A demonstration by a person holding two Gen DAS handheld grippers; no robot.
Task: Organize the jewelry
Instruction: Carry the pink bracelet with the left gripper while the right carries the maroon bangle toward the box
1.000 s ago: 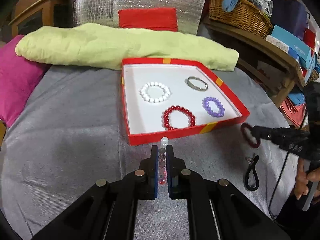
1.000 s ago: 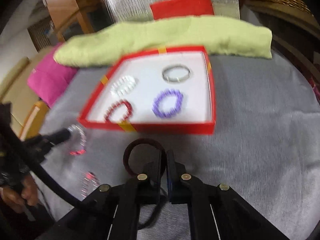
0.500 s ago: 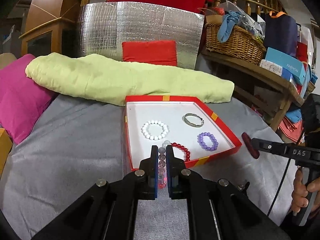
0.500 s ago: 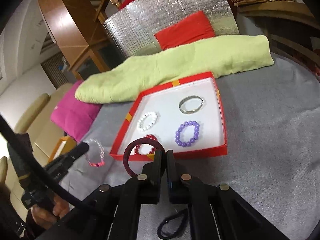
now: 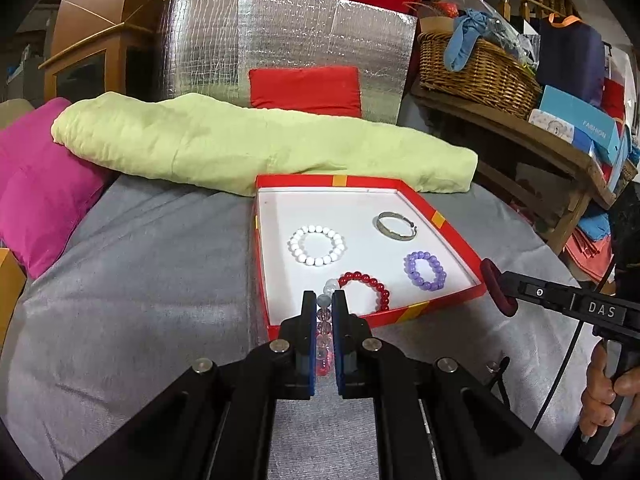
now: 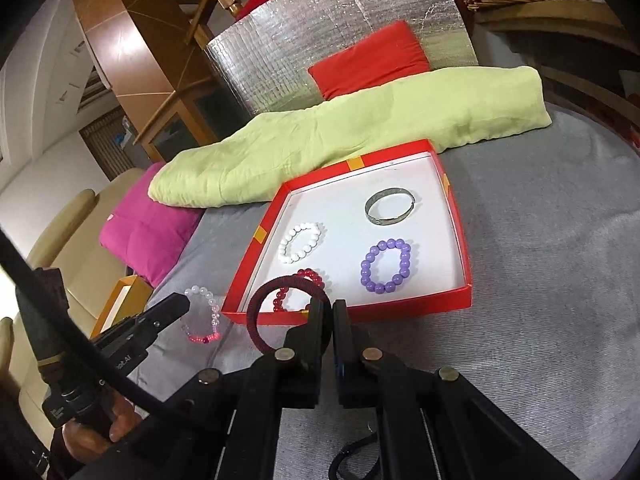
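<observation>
A red box [image 5: 456,240] with a white floor lies on the grey cloth. In it are a white bead bracelet [image 5: 317,245], a red bead bracelet [image 5: 366,289], a purple bead bracelet [image 5: 425,270] and a silver bangle [image 5: 396,225]. My left gripper [image 5: 324,300] is shut on a clear-and-pink bead bracelet [image 5: 324,334], held above the cloth before the box's near wall; it also shows in the right wrist view [image 6: 202,314]. My right gripper [image 6: 329,308] is shut on a dark red hair tie [image 6: 266,316], near the box's front; the tie shows edge-on in the left wrist view [image 5: 498,288].
A pale green rolled cloth [image 5: 256,148] lies behind the box, a pink cushion [image 5: 36,184] at the left. A silver foil panel with a red cushion [image 5: 306,88] stands at the back. A wicker basket [image 5: 476,68] and boxes sit on a shelf at right. A black hair tie [image 6: 356,460] lies on the cloth.
Both grippers have lifted off the cloth with their items and come up in front of the box. The views have tilted up, so more of the room behind shows.
</observation>
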